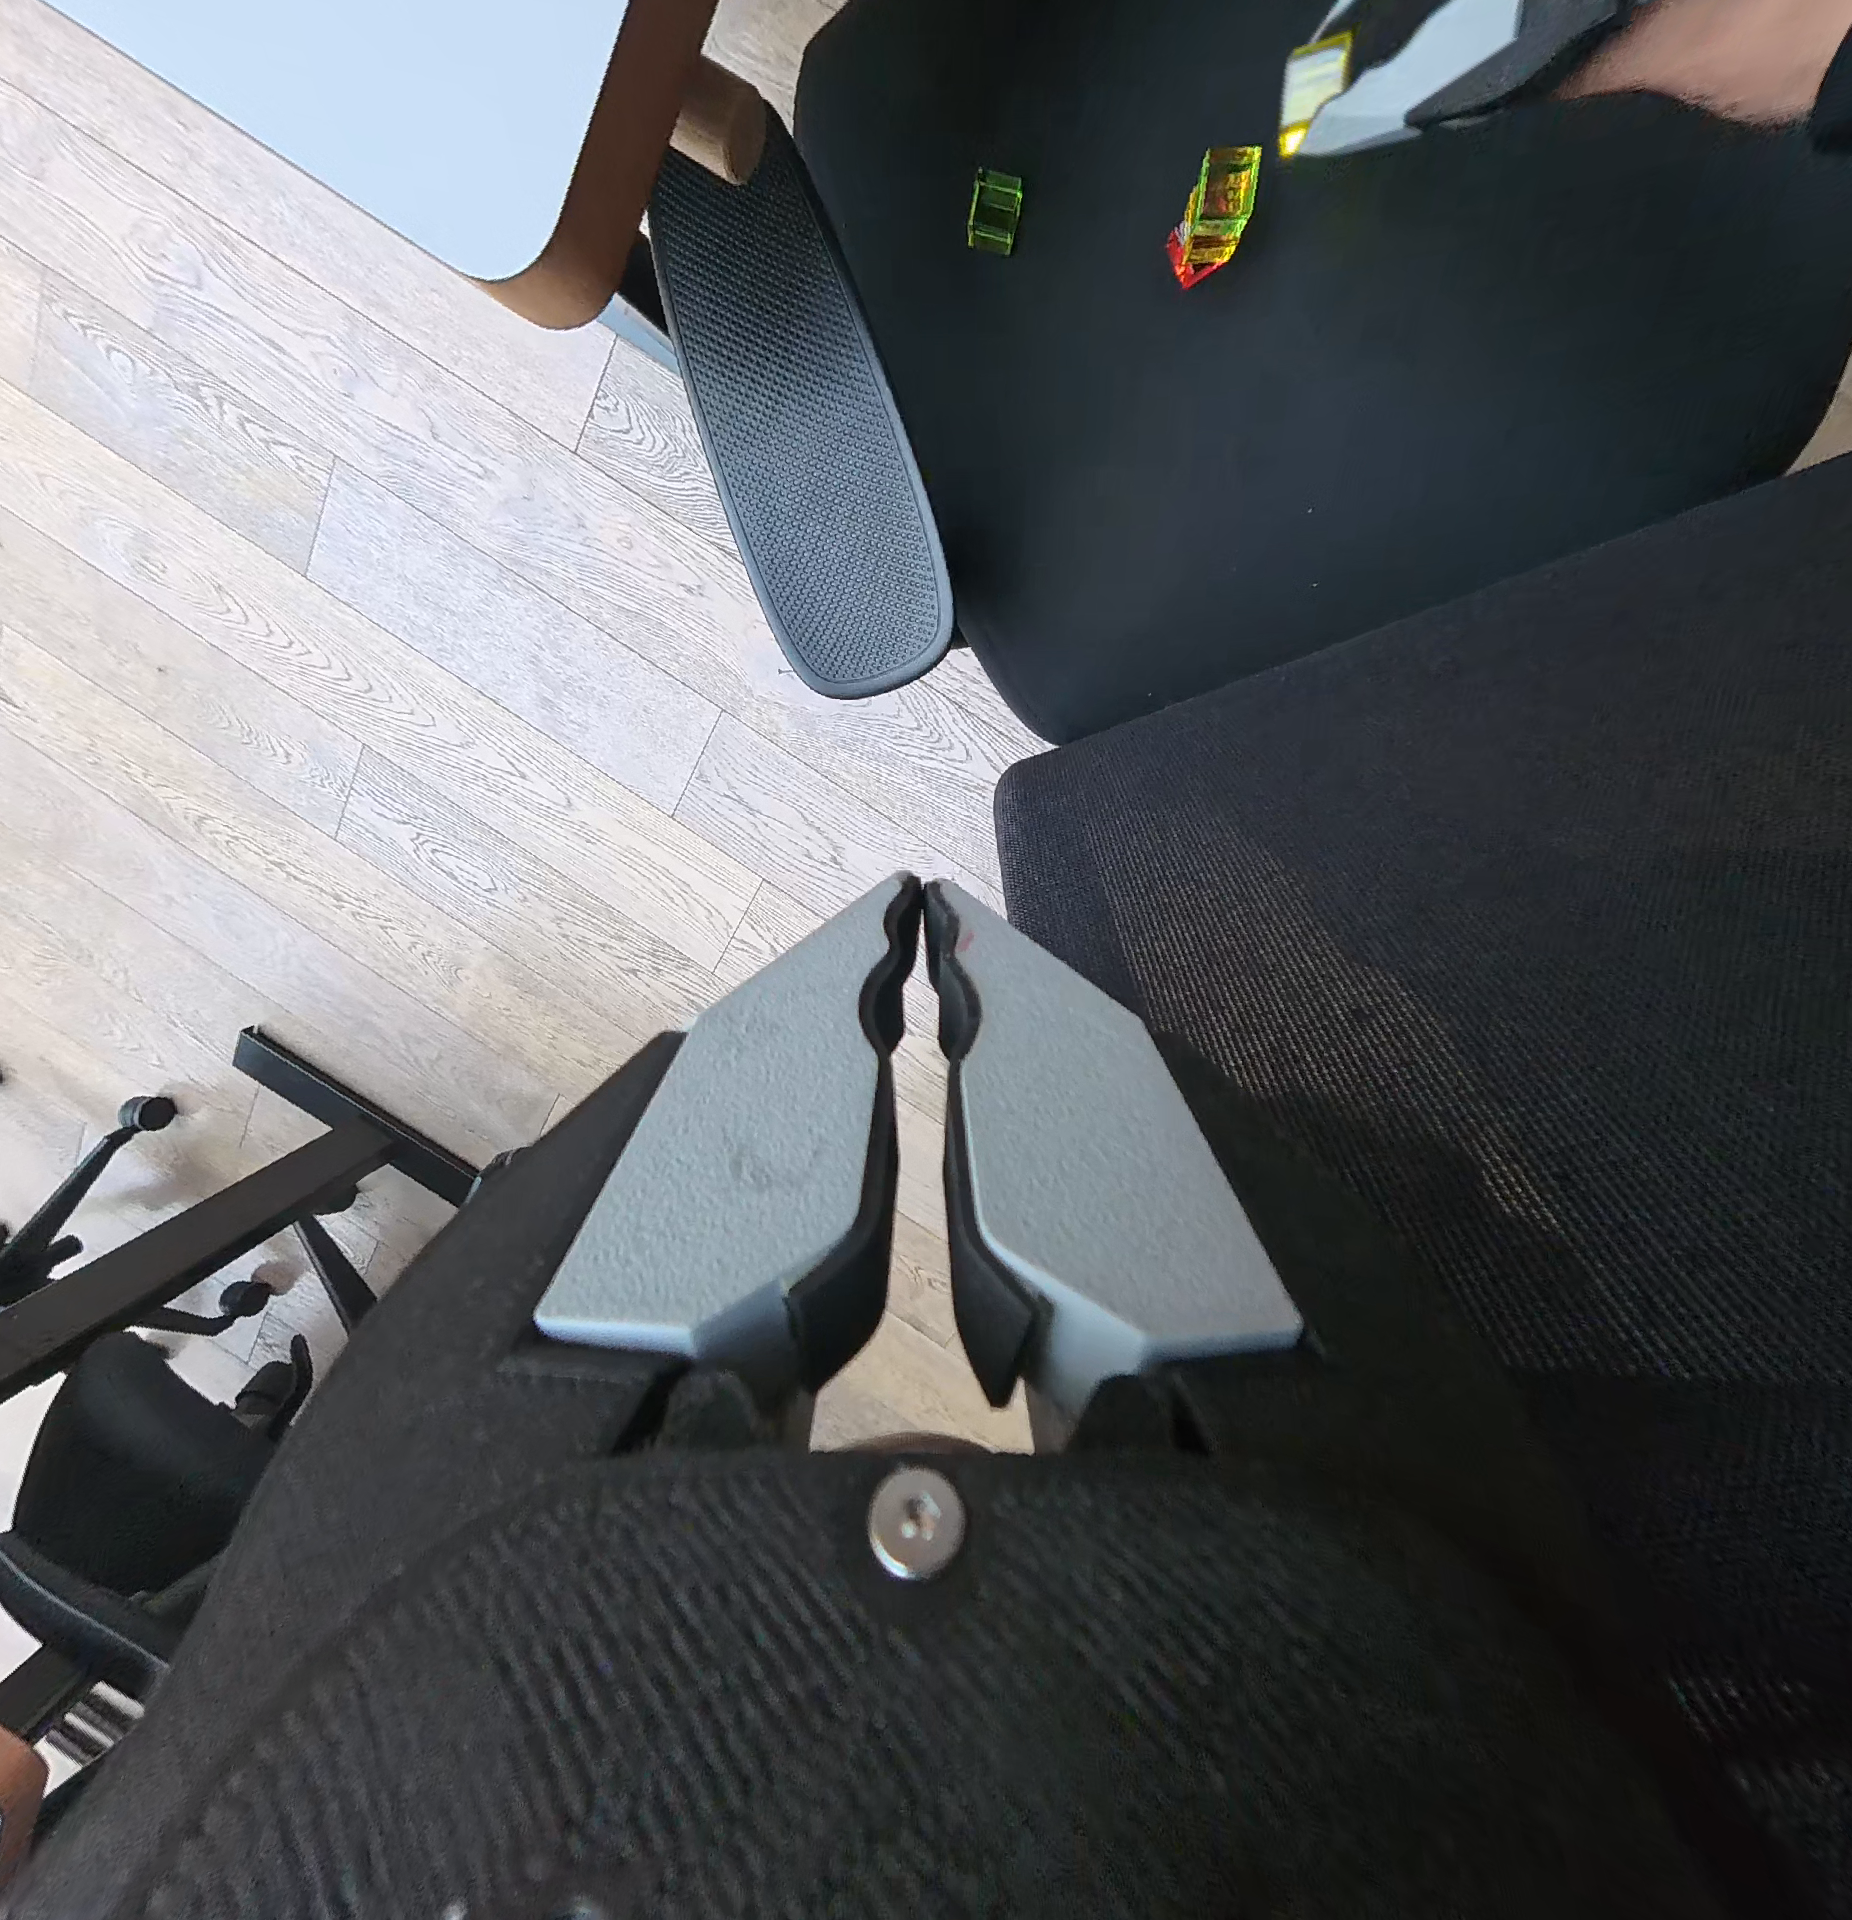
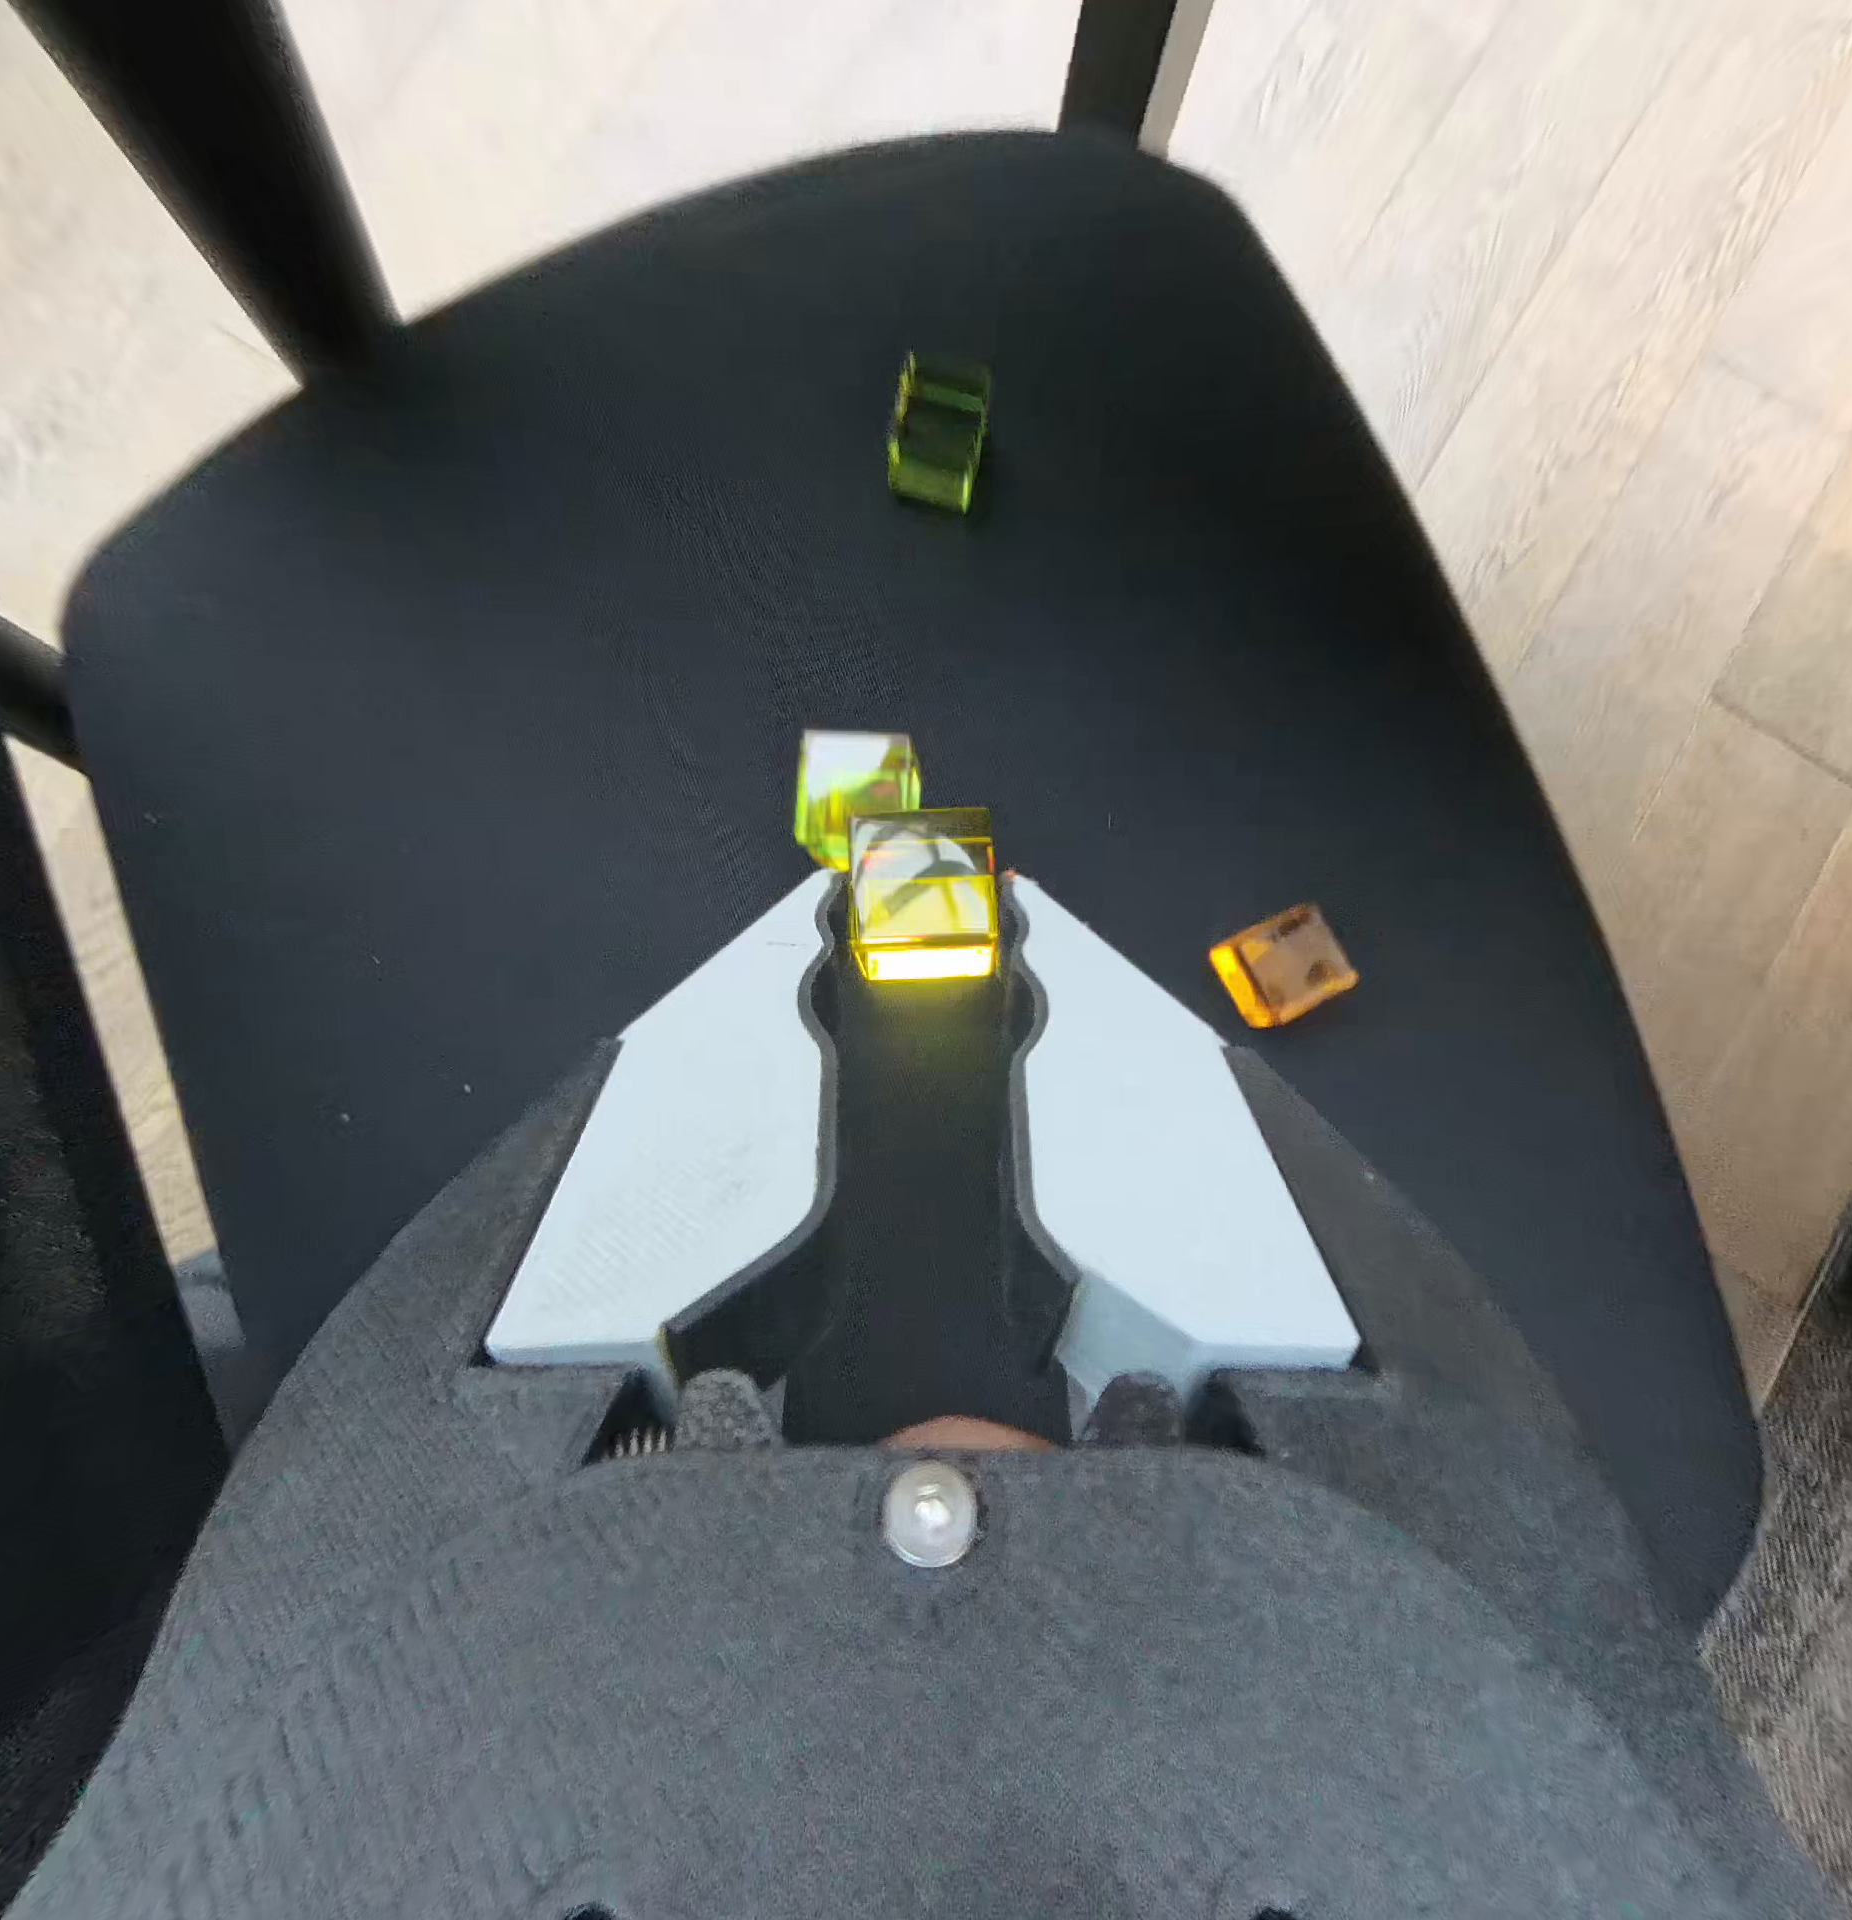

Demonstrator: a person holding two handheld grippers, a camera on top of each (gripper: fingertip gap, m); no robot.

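My right gripper [image 2: 920, 896] is shut on a clear yellow cube [image 2: 922, 920] and holds it between its fingertips just above a black chair seat [image 2: 486, 727]. A yellow-green cube [image 2: 849, 795] sits right behind it. A green cube [image 2: 937, 436] lies farther back and an orange cube [image 2: 1280, 964] to the right. My left gripper [image 1: 920, 896] is shut and empty, over the wooden floor beside a nearer black seat [image 1: 1473, 987]. The left wrist view shows the right gripper [image 1: 1348, 104] far off with the yellow cube [image 1: 1317, 78], the green cube [image 1: 995, 208], and a yellow cube [image 1: 1223, 203] that seems to rest on a red one [image 1: 1190, 265].
A dotted black armrest [image 1: 797, 416] runs along the far seat's left side. A table corner with a wooden edge [image 1: 579, 239] is at the back left. Black chair bases and a table frame [image 1: 174, 1247] stand on the floor at the left. Black chair-back posts [image 2: 247, 177] rise behind the seat. My right fingertips sit around 45 centimeters from my left ones.
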